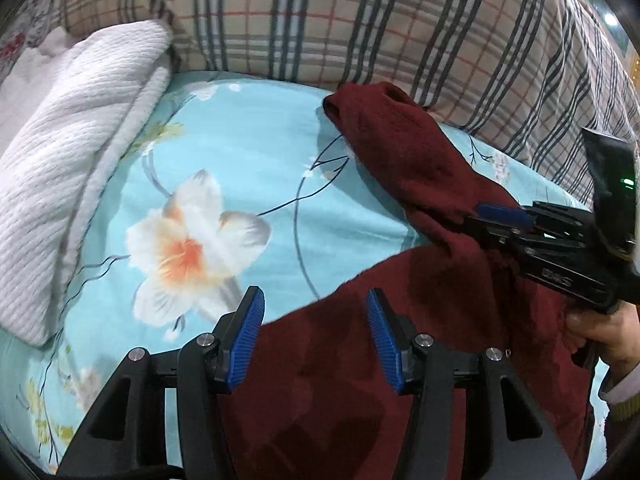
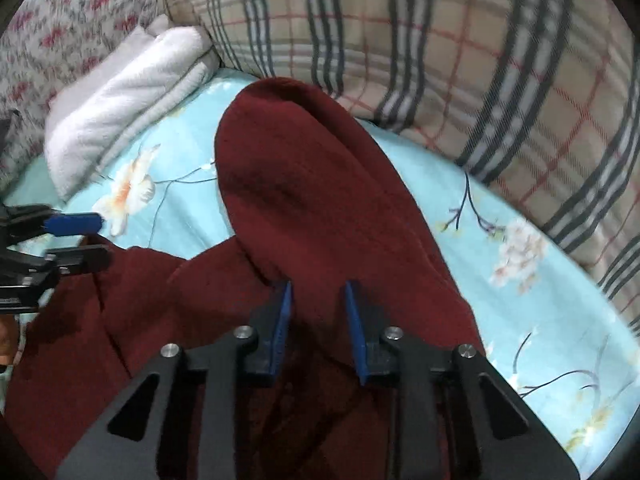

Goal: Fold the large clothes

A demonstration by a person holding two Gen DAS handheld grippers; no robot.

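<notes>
— Beside the plaid quilt (image 2: 460, 60), our maroon garment (image 2: 320, 184) lies spread on the floral sheet (image 1: 240, 140), ready for folding.
— Yes; our left gripper (image 1: 316, 336) gapes wide, our right gripper (image 2: 316, 332) narrower, both empty.

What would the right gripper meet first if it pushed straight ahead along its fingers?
Most likely the dark red garment: its sleeve lies right ahead of the right gripper, whose jaws stand apart. Depth is unclear.

A home bedroom: floral blue bedsheet (image 1: 248, 140), plaid quilt (image 1: 360, 20), folded white blanket (image 1: 72, 140).
</notes>
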